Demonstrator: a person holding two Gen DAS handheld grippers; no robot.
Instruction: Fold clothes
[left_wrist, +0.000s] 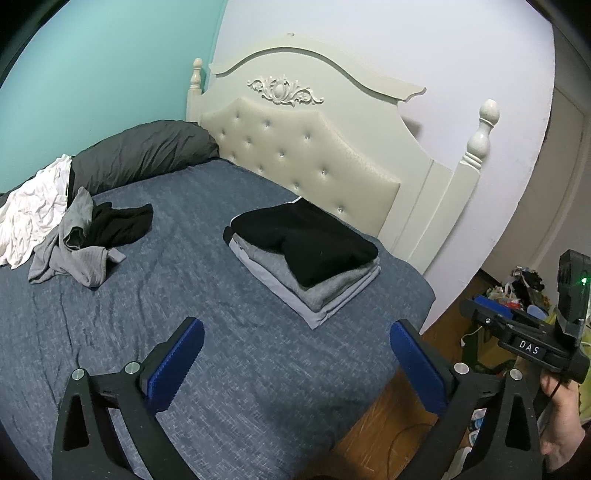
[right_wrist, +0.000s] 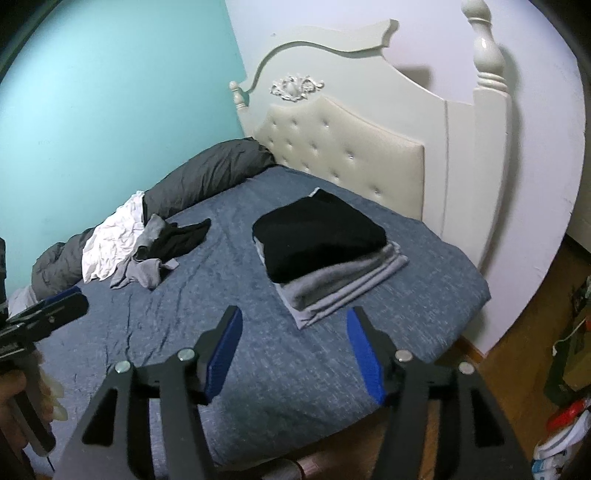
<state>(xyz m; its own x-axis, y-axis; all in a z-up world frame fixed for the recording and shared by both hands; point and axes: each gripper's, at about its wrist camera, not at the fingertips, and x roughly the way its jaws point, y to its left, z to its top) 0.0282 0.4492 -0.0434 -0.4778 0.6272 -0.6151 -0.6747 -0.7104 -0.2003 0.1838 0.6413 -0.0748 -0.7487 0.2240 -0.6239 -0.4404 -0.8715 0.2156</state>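
A stack of folded clothes (left_wrist: 306, 254) (right_wrist: 325, 251), black on top of grey layers, rests on the blue bedspread (left_wrist: 166, 295) (right_wrist: 258, 354) near the headboard. A loose heap lies at the far left: a white garment (left_wrist: 33, 214) (right_wrist: 110, 240), a grey garment (left_wrist: 74, 251) (right_wrist: 144, 269) and a black garment (left_wrist: 118, 225) (right_wrist: 181, 236). My left gripper (left_wrist: 295, 328) hovers open over the bed's near part, nothing between its blue pads. My right gripper (right_wrist: 293, 317) is also open and empty, just short of the stack.
A dark grey duvet roll (left_wrist: 147, 155) (right_wrist: 207, 177) runs along the teal wall. The cream headboard (left_wrist: 303, 147) (right_wrist: 351, 147) stands behind the stack. Wooden floor (left_wrist: 388, 435) with clutter (left_wrist: 517, 291) lies right of the bed. A hand (left_wrist: 561, 424) holds the other gripper body.
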